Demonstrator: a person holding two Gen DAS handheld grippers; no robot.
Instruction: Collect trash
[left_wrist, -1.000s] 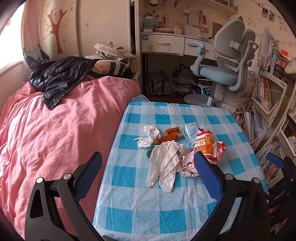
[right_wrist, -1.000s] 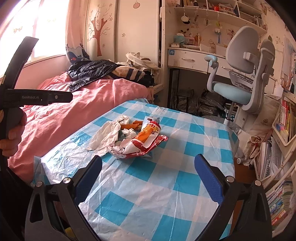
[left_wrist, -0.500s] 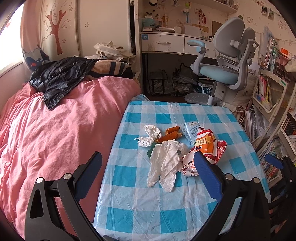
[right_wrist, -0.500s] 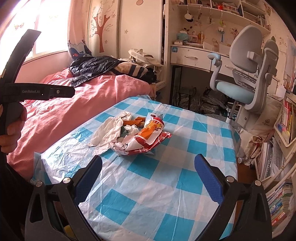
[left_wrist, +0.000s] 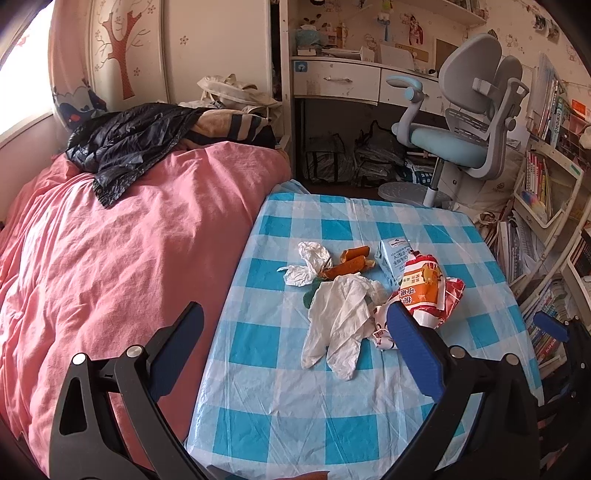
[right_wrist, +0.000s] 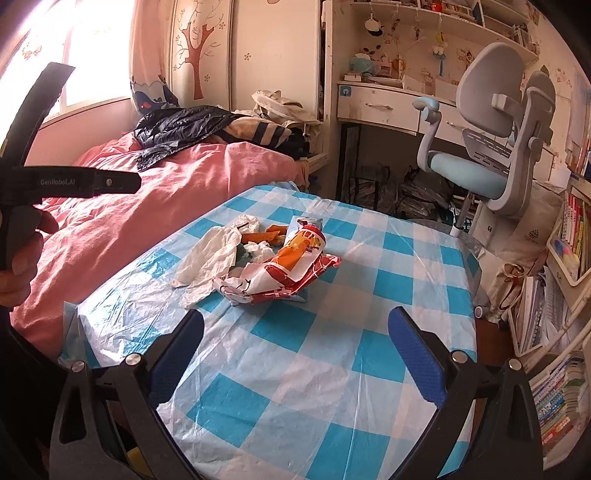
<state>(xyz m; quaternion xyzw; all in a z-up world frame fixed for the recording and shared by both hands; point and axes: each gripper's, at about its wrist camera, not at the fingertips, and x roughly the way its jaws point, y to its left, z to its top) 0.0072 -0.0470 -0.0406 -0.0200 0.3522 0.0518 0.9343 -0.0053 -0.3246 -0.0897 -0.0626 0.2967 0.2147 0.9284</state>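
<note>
A heap of trash lies mid-table on the blue checked tablecloth (left_wrist: 280, 373): a white plastic glove (left_wrist: 338, 317), crumpled white paper (left_wrist: 308, 262), orange peel pieces (left_wrist: 347, 264), a blue carton (left_wrist: 393, 256) and a red-orange snack bag (left_wrist: 424, 288). The right wrist view shows the same snack bag (right_wrist: 291, 262) and glove (right_wrist: 210, 258). My left gripper (left_wrist: 295, 347) hangs open over the table's near left edge, short of the glove. My right gripper (right_wrist: 295, 350) is open above bare cloth, nearer than the bag. Both hold nothing.
A pink-covered bed (left_wrist: 110, 258) butts the table's left side, with a black jacket (left_wrist: 129, 144) on it. Beyond the table stand a desk (left_wrist: 351, 81) and a grey-blue chair (left_wrist: 469, 129). Bookshelves (left_wrist: 546, 206) crowd the right. A hand (right_wrist: 18, 266) holds the left gripper's handle.
Both views have crept slightly closer to the trash heap. Nothing on the table has moved and both grippers stay open.
</note>
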